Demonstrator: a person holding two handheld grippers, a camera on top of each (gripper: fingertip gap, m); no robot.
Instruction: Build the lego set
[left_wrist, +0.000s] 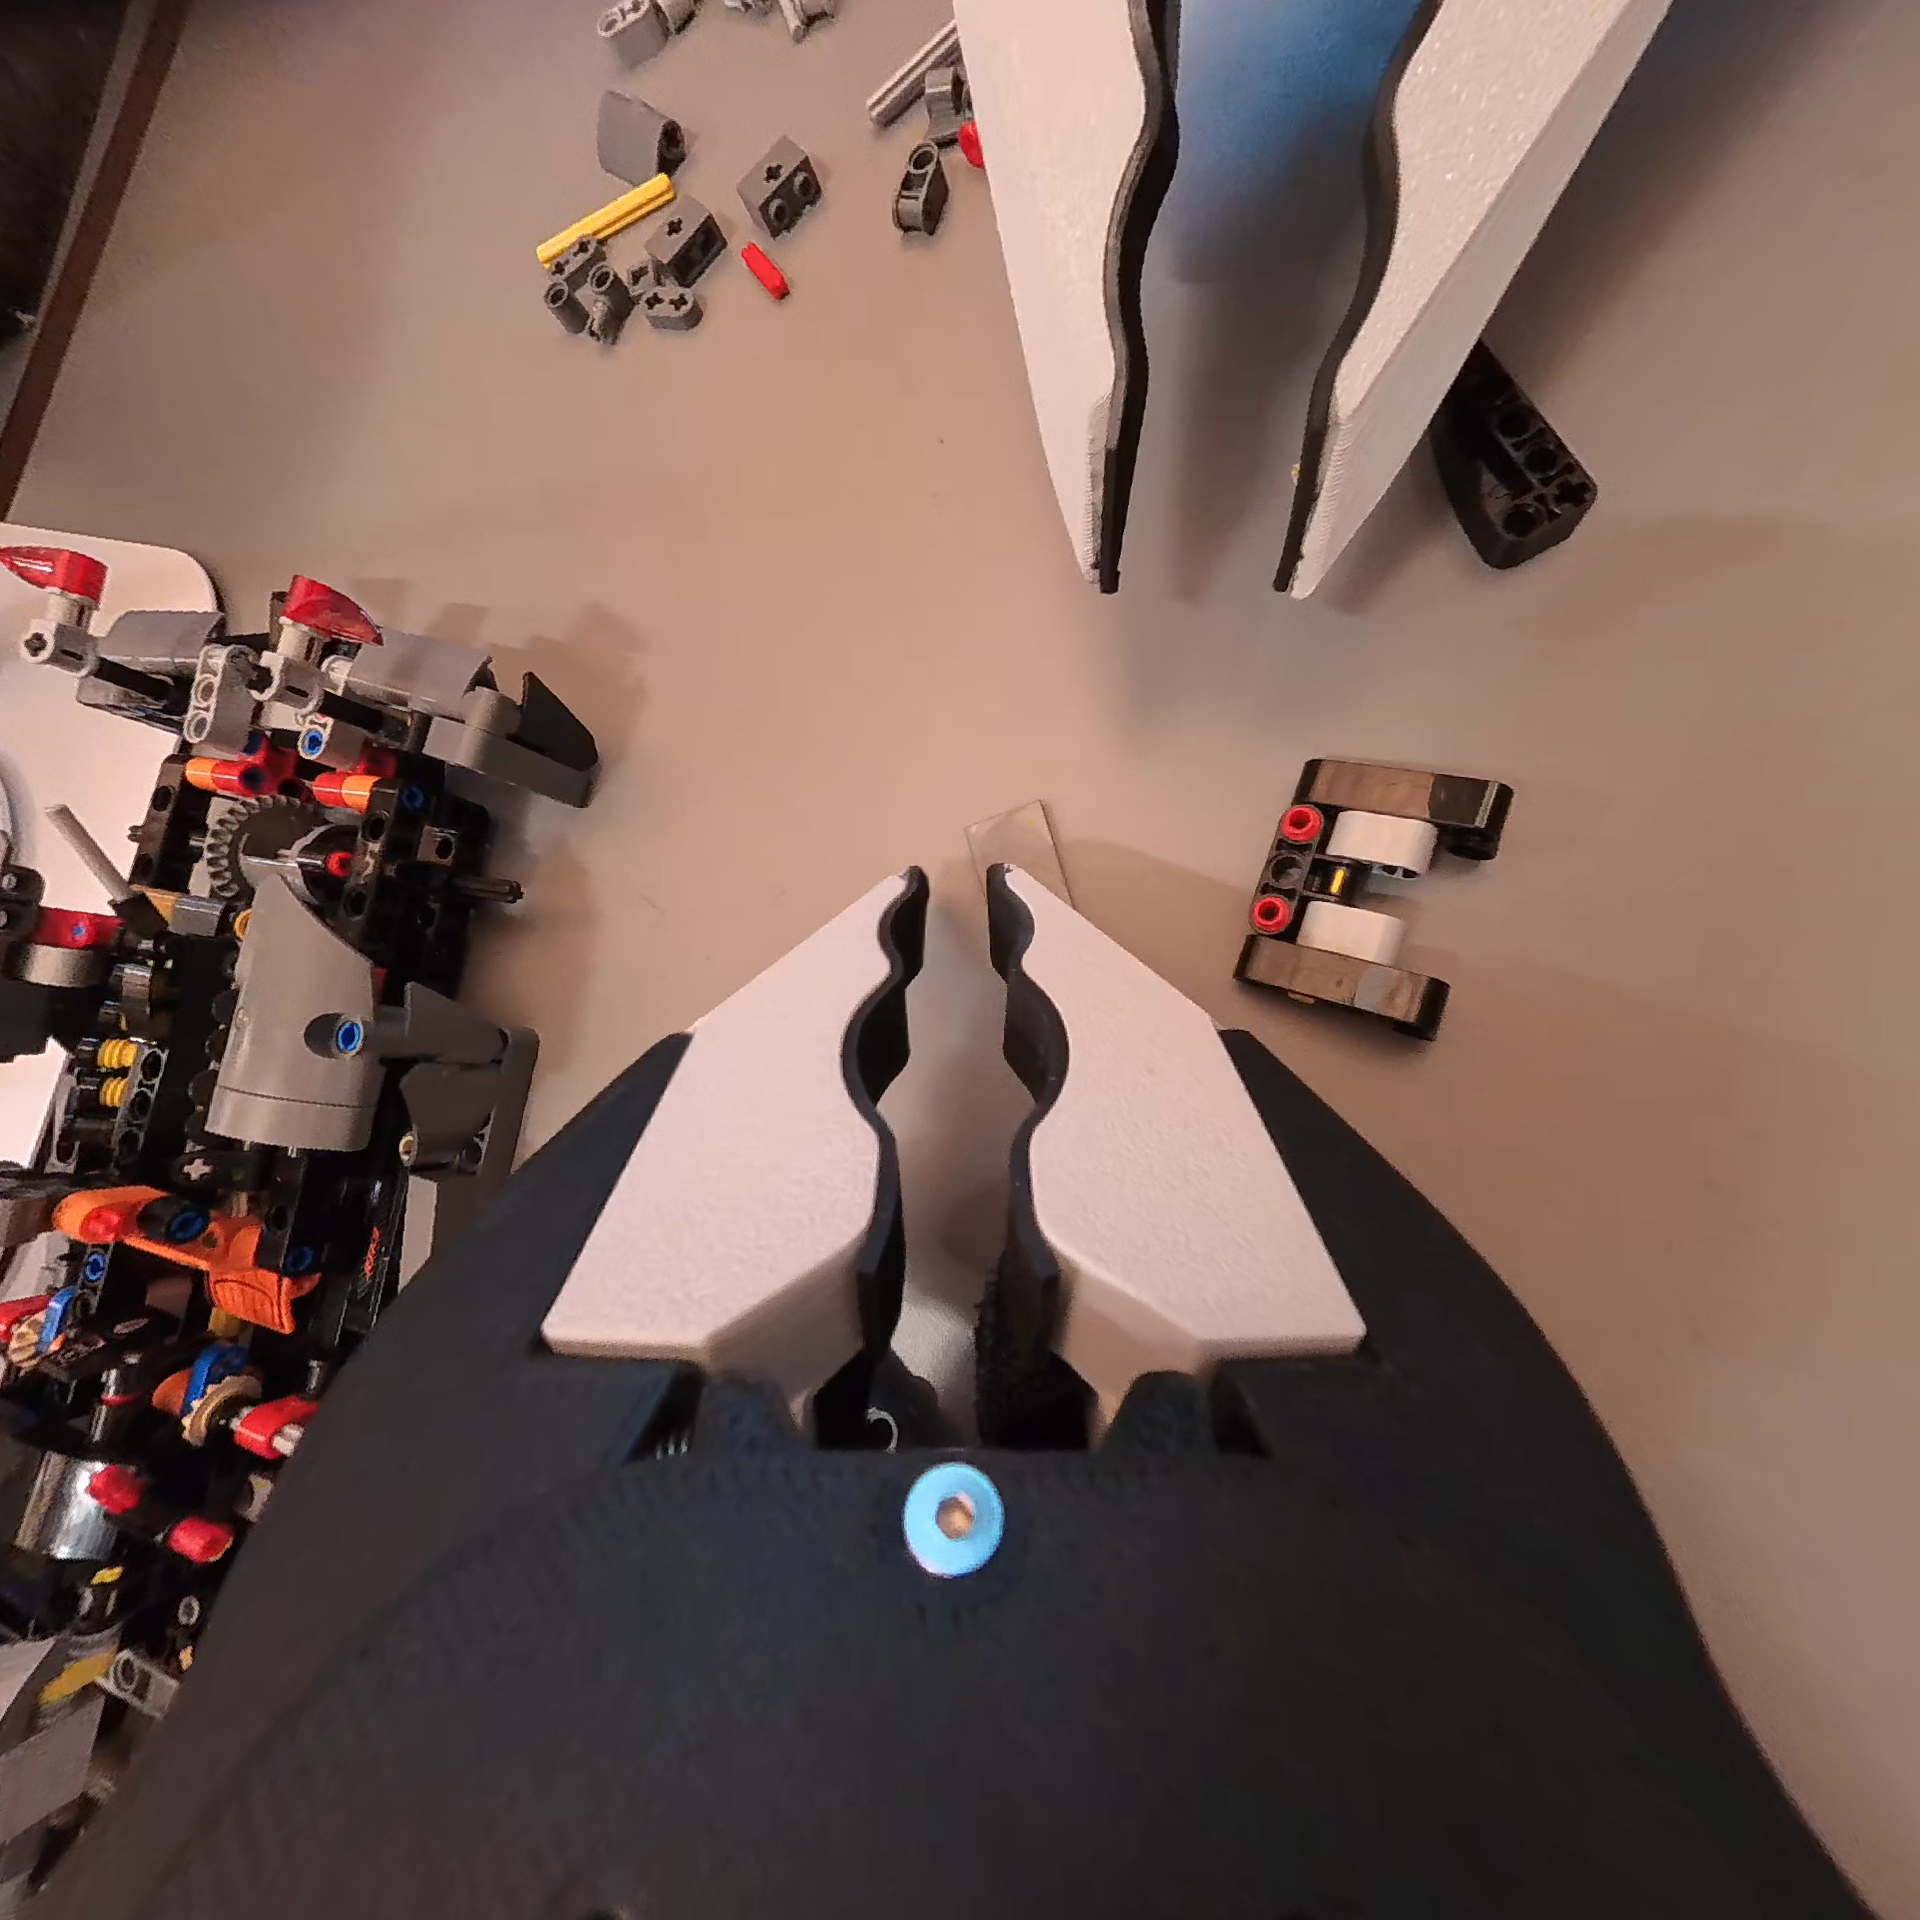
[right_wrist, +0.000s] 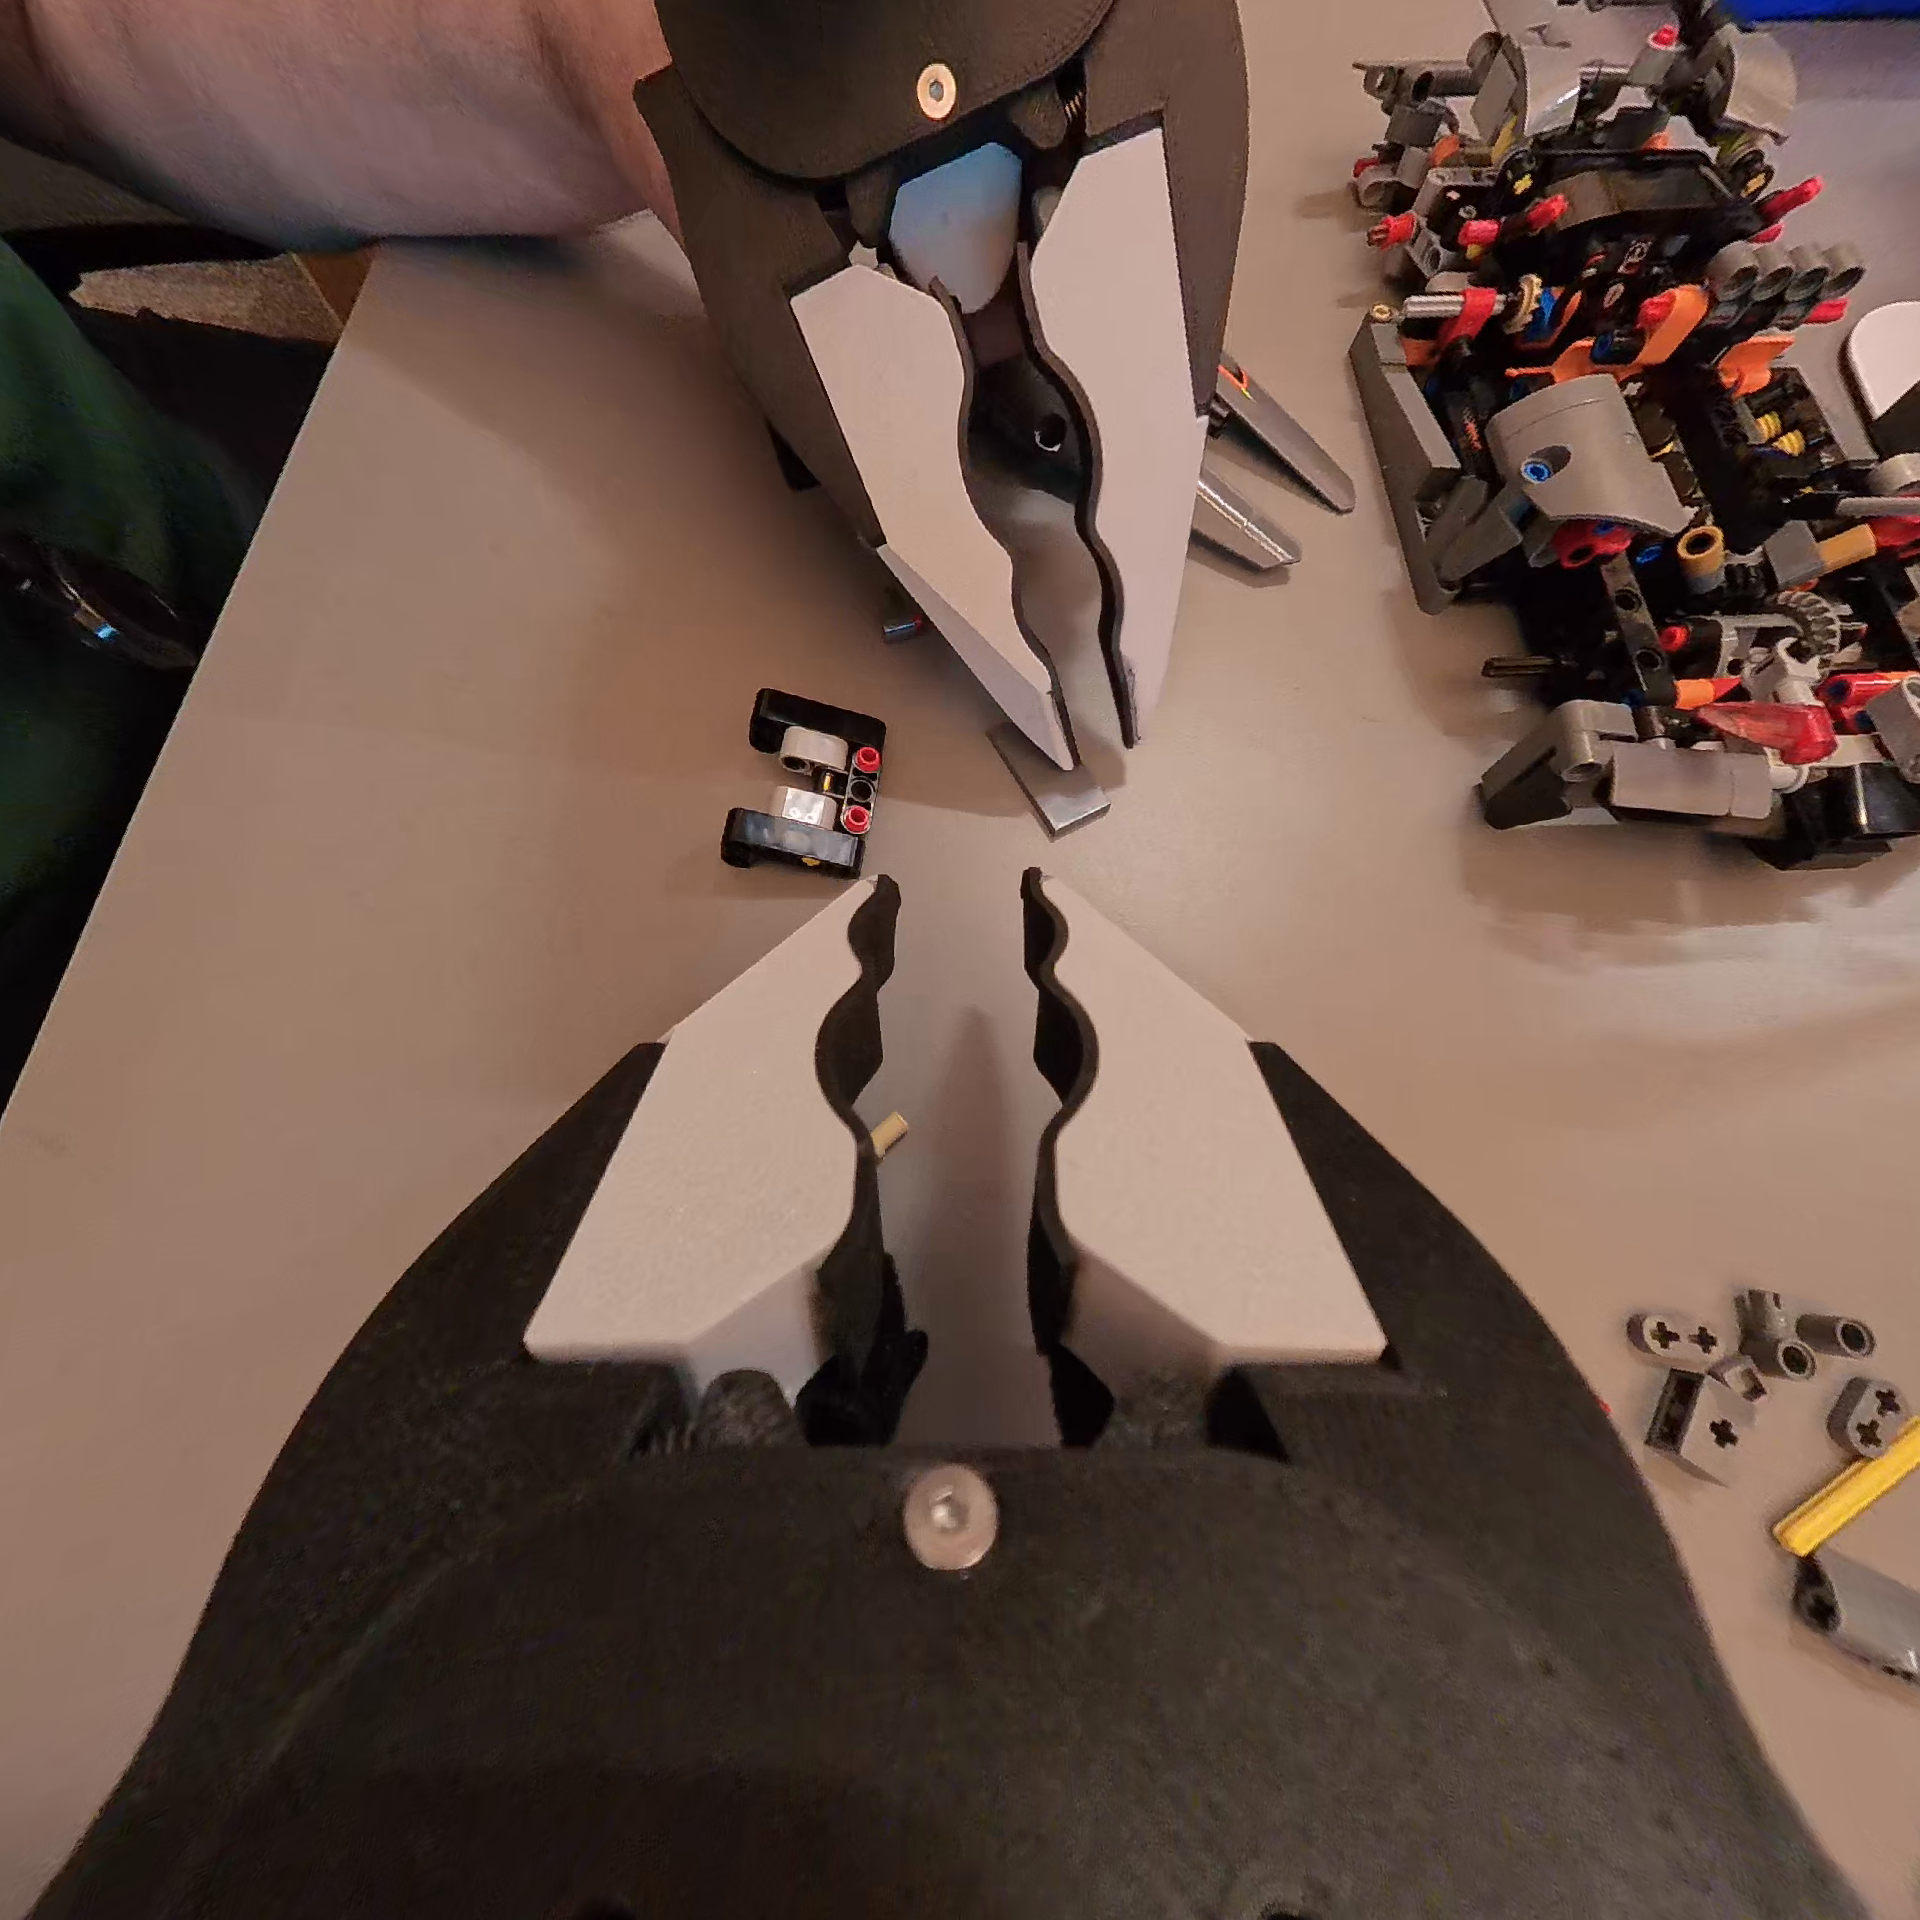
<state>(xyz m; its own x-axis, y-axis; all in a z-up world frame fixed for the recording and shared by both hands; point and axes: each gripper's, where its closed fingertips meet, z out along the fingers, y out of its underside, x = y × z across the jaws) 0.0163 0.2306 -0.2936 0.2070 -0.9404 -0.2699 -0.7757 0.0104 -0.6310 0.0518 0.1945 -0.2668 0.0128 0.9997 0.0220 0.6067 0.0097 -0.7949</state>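
Note:
My left gripper (left_wrist: 958, 878) is narrowly open and empty, with its tips just above a flat grey tile (left_wrist: 1023, 836) on the table. It also shows in the right wrist view (right_wrist: 1098, 746), over the same tile (right_wrist: 1062, 808). My right gripper (right_wrist: 958, 883) is open and empty and faces the left one; in the left wrist view it (left_wrist: 1195, 584) comes in from the top. A small black and white sub-assembly with red pins (left_wrist: 1366, 899) (right_wrist: 816, 795) lies beside both grippers. The big partly built car model (left_wrist: 270, 1039) (right_wrist: 1662, 499) stands to the side.
Loose grey pieces and a yellow axle (left_wrist: 665, 234) (right_wrist: 1766, 1382) lie in a scatter. A black beam (left_wrist: 1512, 468) lies behind the right gripper. Two long grey panels (right_wrist: 1273, 468) lie near the model. A tan pin (right_wrist: 891, 1127) lies by the right fingers. A person's sleeve (right_wrist: 312, 114) is at the table edge. Some 6 cm of space lies between my two pairs of fingers.

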